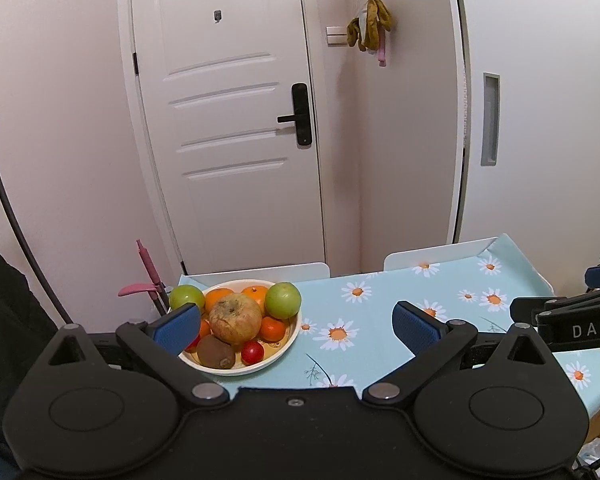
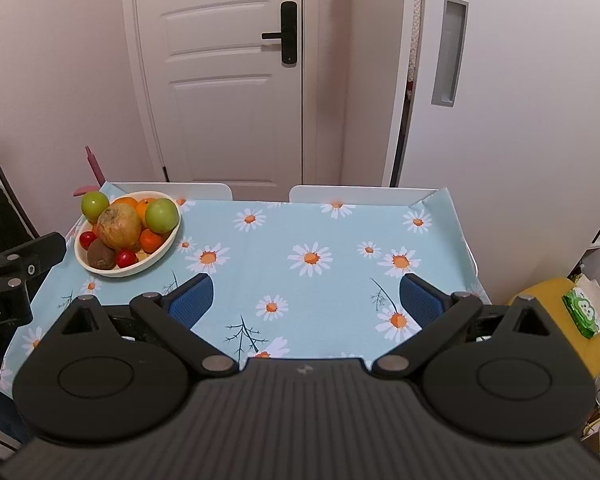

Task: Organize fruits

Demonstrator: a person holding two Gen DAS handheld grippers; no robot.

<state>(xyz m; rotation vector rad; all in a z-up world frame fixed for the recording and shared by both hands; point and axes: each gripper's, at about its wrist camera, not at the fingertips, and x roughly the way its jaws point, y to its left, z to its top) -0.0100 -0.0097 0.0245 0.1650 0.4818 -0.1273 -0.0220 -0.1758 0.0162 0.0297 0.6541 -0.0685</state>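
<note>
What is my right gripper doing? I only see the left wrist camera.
Observer: The right gripper has its jaws wide open, empty, over the daisy tablecloth.
Operator: Is any fruit hiding from me?
Observer: Yes, a second small red fruit sits at the left side of the bowl.
Operator: What's off to the side?
Observer: A green tissue pack on something yellow, past the tablecloth's right edge.

A home: white entry door point(image 2: 220, 76), daisy-cloth table point(image 2: 300, 232), hung gloves point(image 1: 370, 24).
</note>
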